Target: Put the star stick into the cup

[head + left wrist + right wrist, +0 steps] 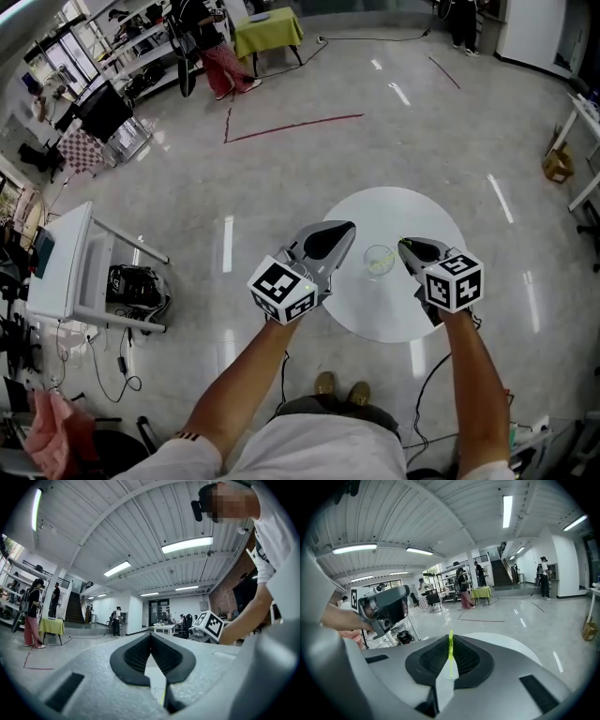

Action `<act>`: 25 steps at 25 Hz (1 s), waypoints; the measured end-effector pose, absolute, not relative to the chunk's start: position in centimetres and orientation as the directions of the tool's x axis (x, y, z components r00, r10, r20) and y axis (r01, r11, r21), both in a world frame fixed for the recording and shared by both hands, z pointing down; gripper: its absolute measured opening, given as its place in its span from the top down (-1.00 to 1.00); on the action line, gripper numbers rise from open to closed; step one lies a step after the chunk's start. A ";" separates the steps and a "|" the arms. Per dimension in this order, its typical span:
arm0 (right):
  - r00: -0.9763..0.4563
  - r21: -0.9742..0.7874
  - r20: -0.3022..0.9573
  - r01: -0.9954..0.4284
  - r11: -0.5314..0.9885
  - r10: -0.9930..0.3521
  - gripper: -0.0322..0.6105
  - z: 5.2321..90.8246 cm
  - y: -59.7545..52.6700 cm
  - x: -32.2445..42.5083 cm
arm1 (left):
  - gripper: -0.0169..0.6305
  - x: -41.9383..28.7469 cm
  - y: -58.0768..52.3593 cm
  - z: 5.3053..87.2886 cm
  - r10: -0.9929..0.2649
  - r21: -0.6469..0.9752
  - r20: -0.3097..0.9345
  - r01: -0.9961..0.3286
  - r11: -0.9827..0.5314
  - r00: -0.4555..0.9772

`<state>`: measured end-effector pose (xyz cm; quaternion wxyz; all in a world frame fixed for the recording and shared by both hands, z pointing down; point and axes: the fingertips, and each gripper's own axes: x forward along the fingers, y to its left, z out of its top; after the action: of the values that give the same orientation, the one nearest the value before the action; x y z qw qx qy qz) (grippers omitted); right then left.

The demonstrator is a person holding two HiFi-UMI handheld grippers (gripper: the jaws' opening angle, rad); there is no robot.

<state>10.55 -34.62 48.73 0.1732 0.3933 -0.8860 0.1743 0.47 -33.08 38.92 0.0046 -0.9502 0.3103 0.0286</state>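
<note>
1. Star stick (450,649): a thin neon-green strip, pinched upright in our right claw and not yet in the cup. We take the scene from the left.
2. Our left claw (342,232) hangs over the left edge of the round white bench (403,208). It is closed tip to tip, and we see nothing pinched there.
3. The cup (379,260) stands upright on the bench between the two claws, near each. It is clear and small, and something pale yellow-green shows inside, too small to name. We judge it light and easy to tip.
4. Our right claw (405,246) sits at the cup's right, tilted downward. Its pads are closed on the stick's shaft, so one end juts past the tips. We cannot tell which end bears the star.
5. We judge the stick very light, fairly stiff and slick, so it may swivel between the pads. The shaft, near its middle, looks the best place to hold it, since that leaves a free end to enter the rim.
</note>
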 end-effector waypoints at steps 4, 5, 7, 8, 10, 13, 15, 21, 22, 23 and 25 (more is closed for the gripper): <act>-0.612 -0.144 0.456 -0.767 0.625 -0.646 0.82 48.9 -34.8 11.2 | 0.90 0.7 -32.9 38.9 -0.588 0.009 -0.050 -0.588 -0.809 0.807; -0.609 -0.137 0.459 -0.768 0.626 -0.647 0.82 48.9 -34.9 11.2 | 0.90 0.6 -32.8 38.9 -0.588 0.009 -0.049 -0.588 -0.809 0.807; -0.608 -0.130 0.460 -0.767 0.628 -0.648 0.82 49.0 -35.0 11.3 | 0.90 0.7 -32.8 38.9 -0.588 0.009 -0.046 -0.588 -0.809 0.808; -0.606 -0.125 0.459 -0.768 0.628 -0.649 0.82 49.0 -35.2 11.5 | 0.90 0.8 -32.9 38.9 -0.587 0.010 -0.045 -0.588 -0.809 0.808; -0.597 -0.110 0.463 -0.772 0.626 -0.655 0.79 49.0 -35.6 11.9 | 0.90 1.1 -33.0 38.9 -0.585 0.009 -0.043 -0.585 -0.811 0.810; -0.584 -0.090 0.479 -0.776 0.625 -0.656 0.49 49.4 -35.8 12.0 | 0.90 1.1 -32.9 39.1 -0.582 0.010 -0.038 -0.582 -0.813 0.812; -0.576 -0.077 0.488 -0.776 0.625 -0.656 0.45 49.7 -35.9 11.9 | 0.90 0.9 -32.8 39.3 -0.580 0.010 -0.036 -0.580 -0.814 0.814; -0.536 -0.022 0.518 -0.788 0.616 -0.667 0.30 50.6 -36.1 12.0 | 0.90 0.5 -32.4 39.7 -0.577 0.010 -0.030 -0.577 -0.816 0.816; -0.527 -0.011 0.523 -0.790 0.613 -0.670 0.28 50.7 -36.1 12.2 | 0.90 0.5 -32.4 39.7 -0.577 0.010 -0.029 -0.577 -0.817 0.816; -0.517 0.001 0.526 -0.793 0.609 -0.675 0.26 50.7 -36.2 12.4 | 0.90 0.6 -32.4 39.7 -0.577 0.011 -0.028 -0.577 -0.817 0.816; -0.498 0.021 0.529 -0.802 0.597 -0.687 0.21 50.7 -36.5 13.0 | 0.90 0.7 -32.4 39.7 -0.577 0.011 -0.025 -0.576 -0.817 0.817</act>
<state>13.02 -36.52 50.66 0.2507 0.4340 -0.8577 0.1144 0.72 -32.39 39.69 -0.0016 -0.9531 0.3024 0.0136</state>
